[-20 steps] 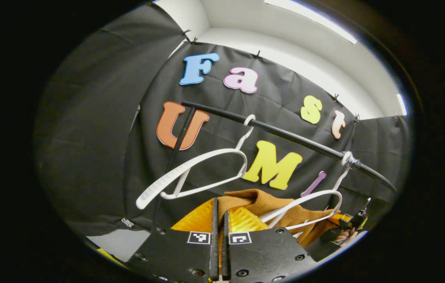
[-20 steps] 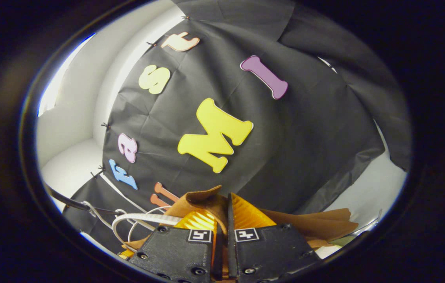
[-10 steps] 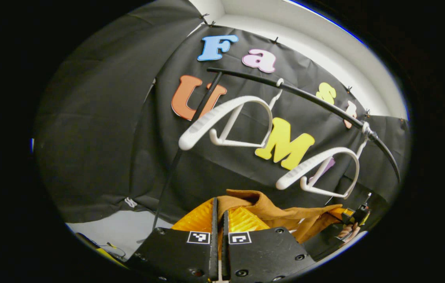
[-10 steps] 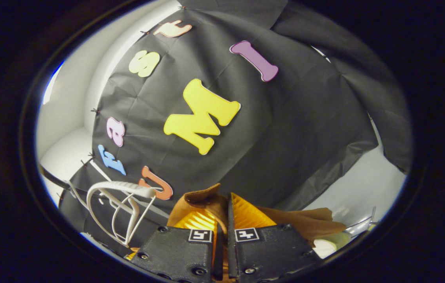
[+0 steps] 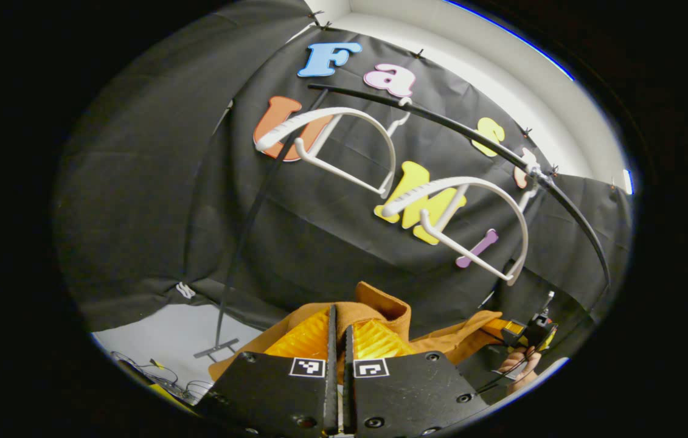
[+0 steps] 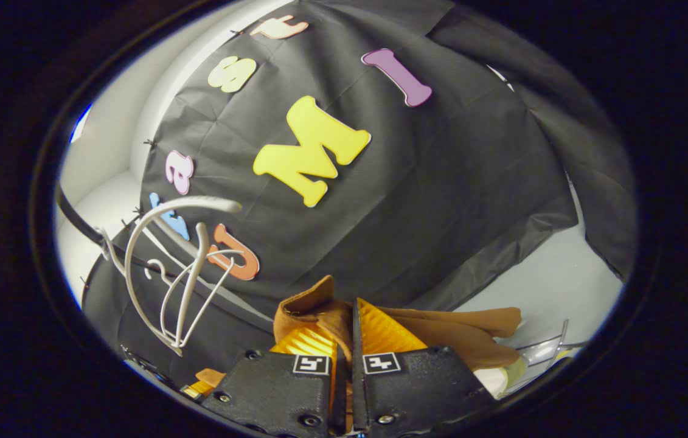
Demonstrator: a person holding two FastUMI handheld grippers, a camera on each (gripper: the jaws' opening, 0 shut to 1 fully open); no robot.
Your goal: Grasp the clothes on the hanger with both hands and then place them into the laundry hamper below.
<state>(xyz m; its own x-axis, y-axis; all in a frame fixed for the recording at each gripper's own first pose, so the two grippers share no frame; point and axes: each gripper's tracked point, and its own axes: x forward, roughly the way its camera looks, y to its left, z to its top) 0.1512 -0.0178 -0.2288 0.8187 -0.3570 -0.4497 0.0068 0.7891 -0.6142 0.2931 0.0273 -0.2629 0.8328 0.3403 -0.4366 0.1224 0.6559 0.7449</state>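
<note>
A brown garment (image 5: 390,309) hangs free below two bare white hangers, the nearer hanger (image 5: 471,179) and the farther hanger (image 5: 344,111), both hooked on a black rail (image 5: 459,129). My left gripper (image 5: 339,319) is shut on one edge of the cloth, which bunches around its fingers. The garment stretches right to my other gripper (image 5: 529,333), held by a hand (image 5: 517,368). In the right gripper view my right gripper (image 6: 347,325) is shut on the brown garment (image 6: 459,331), with a fold standing up beside the fingers. The bare hangers (image 6: 198,201) sit at the left.
The rack's black upright and foot (image 5: 216,350) stand on the grey floor (image 5: 155,334), with cables (image 5: 161,380) near it. A pale, partly clear rim (image 6: 547,350) shows at the lower right of the right gripper view; I cannot tell what it is.
The garment has come off the nearer hanger. Both grippers have dropped with it, so the two bare hangers and the rail now sit higher in both views.
</note>
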